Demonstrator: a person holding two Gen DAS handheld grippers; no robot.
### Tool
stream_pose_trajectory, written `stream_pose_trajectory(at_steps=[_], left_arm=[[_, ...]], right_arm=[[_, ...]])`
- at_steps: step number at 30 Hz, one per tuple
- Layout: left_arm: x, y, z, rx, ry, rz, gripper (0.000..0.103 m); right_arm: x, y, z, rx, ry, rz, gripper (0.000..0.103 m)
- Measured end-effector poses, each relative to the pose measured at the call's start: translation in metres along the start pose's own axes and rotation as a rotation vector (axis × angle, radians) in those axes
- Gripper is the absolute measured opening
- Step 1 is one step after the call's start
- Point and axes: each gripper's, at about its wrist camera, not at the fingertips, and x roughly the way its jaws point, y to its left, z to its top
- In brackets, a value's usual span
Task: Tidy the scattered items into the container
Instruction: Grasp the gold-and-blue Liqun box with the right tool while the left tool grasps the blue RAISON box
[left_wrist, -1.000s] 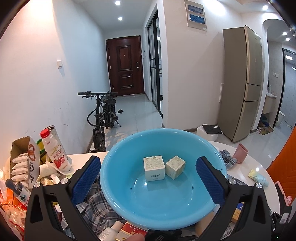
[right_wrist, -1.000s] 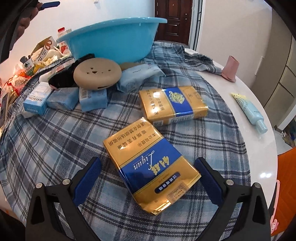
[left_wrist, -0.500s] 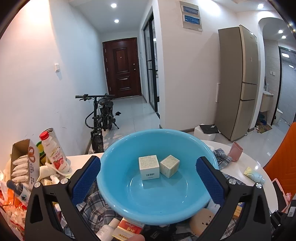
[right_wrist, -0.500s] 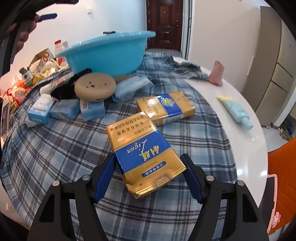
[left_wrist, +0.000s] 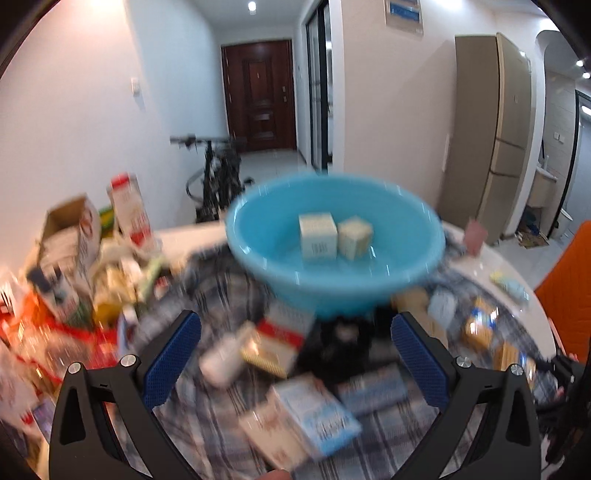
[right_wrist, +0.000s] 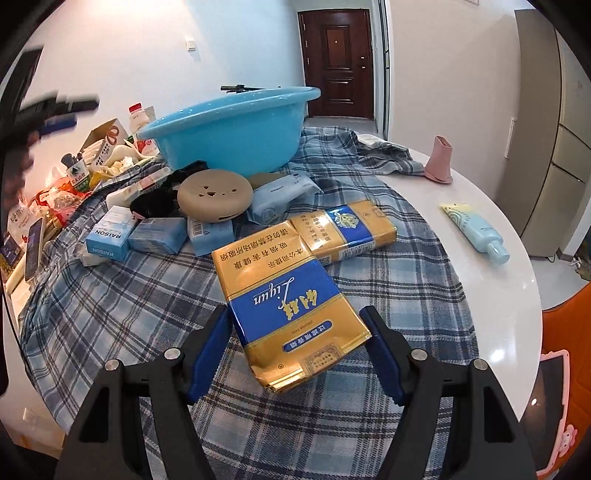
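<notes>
While plaid cloth covers most of round white counter, blue basin sits far ahead of R tongs, w/ two small boxes inside. R tongs clamp near end of gold-blue carton, pads touching both sides, far end propped on 2nd carton just beyond. L tongs spread wide, nothing btwn pads, over blurred packs short of basin.
</notes>
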Motion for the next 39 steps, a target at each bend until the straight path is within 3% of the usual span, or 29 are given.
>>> stream_pose_trajectory(at_steps=[7, 14, 21, 24, 25, 39], left_arm=[[0.040, -0.031, -0.061, 0.054, 0.189, 0.007, 0.103], [0.062, -0.044, -0.084, 0.104, 0.255, 0.124, 0.103], [0.068, -0.040, -0.088, 0.073, 0.258, 0.146, 0.100], [0.069, -0.040, -0.089, 0.073, 0.259, 0.153, 0.071], [0.069, -0.040, -0.089, 0.080, 0.259, 0.164, 0.069], [0.032, -0.032, -0.081, 0.047, 0.160, 0.148, 0.059]], right_arm=[[0.001, -0.008, -0.011, 0.031, 0.001, 0.012, 0.073], [0.002, -0.020, -0.018, 0.055, 0.002, 0.021, 0.073], [0.002, -0.027, -0.020, 0.064, -0.007, 0.032, 0.073], [0.002, -0.028, -0.020, 0.065, -0.011, 0.038, 0.073], [0.002, -0.028, -0.020, 0.066, -0.012, 0.039, 0.073], [-0.004, -0.019, -0.017, 0.047, -0.028, 0.047, 0.073]])
